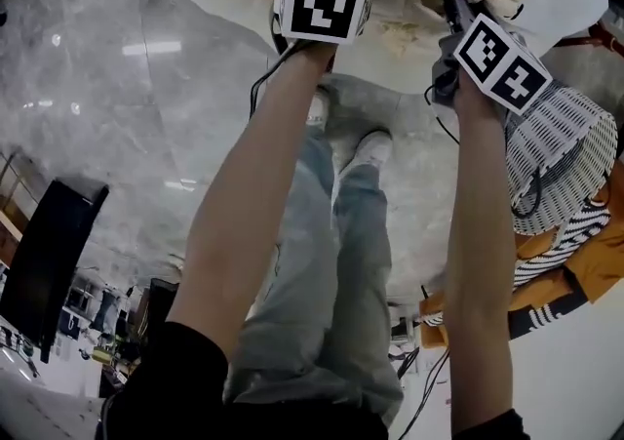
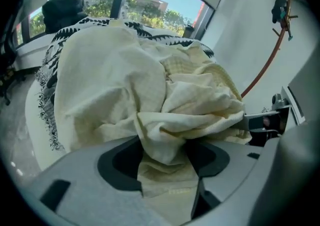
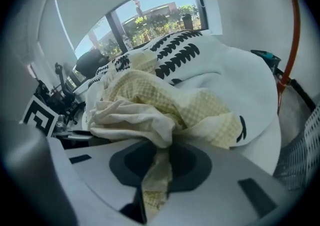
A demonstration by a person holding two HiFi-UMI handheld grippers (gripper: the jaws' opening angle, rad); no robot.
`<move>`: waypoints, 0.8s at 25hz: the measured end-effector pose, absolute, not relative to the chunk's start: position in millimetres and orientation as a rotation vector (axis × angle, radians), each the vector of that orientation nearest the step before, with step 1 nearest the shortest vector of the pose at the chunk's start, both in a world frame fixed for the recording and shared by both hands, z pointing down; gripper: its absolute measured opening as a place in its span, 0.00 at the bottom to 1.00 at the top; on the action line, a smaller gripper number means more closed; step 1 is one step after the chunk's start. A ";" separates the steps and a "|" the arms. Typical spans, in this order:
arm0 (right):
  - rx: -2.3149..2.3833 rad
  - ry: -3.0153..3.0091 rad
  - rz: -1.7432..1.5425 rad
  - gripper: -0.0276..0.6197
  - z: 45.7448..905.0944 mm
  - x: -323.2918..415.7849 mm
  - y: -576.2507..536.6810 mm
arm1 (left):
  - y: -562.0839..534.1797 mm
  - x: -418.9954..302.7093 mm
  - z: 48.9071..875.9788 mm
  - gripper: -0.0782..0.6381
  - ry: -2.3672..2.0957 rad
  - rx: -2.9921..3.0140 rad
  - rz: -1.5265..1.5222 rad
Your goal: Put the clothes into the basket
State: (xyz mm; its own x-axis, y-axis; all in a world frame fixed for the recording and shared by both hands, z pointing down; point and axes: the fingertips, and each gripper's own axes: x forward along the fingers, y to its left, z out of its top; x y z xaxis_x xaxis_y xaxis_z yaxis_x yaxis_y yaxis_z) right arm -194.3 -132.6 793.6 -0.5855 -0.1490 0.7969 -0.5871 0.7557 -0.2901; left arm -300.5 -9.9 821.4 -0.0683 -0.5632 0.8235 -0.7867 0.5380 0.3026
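Left gripper (image 2: 167, 180): your jaws stood wide, cream cloth (image 2: 165, 120) bunched between them, seemingly unpinched | Right gripper (image 3: 152, 190): your jaws clamped a strip of checked cloth (image 3: 165, 104) | Basket (image 1: 570, 150): lay right of the right jaws, both cloths outside it

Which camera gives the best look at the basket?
The head view: the basket sits at its right, with its slatted wall and rim in sight. The right gripper view catches only a strip of its wall at the edge. The left gripper view does not show it.
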 end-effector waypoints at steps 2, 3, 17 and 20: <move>0.515 -2.152 0.726 0.11 790.5 -191.6 -127.1 | -10.3 -298.7 816.6 0.35 -1.753 1.136 0.272; 0.494 -2.159 0.757 0.10 787.6 -189.8 -121.8 | -9.4 -296.9 812.6 0.18 -1.757 1.135 0.289; 0.256 -2.382 0.846 0.09 647.7 -135.2 -92.0 | -24.0 -223.5 684.8 0.15 -1.848 1.260 0.235; 0.242 -2.453 0.811 0.08 603.7 -123.8 -97.3 | -32.1 -212.7 642.0 0.15 -1.886 1.302 0.210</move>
State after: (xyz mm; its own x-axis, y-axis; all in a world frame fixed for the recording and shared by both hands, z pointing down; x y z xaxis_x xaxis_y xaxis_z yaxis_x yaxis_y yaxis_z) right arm -123.8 -97.3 603.7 -0.8379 -0.0010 0.5459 -0.3262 0.8027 -0.4992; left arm -212.7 -32.1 642.0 -0.1334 -0.7049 0.6967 -0.8408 0.4526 0.2970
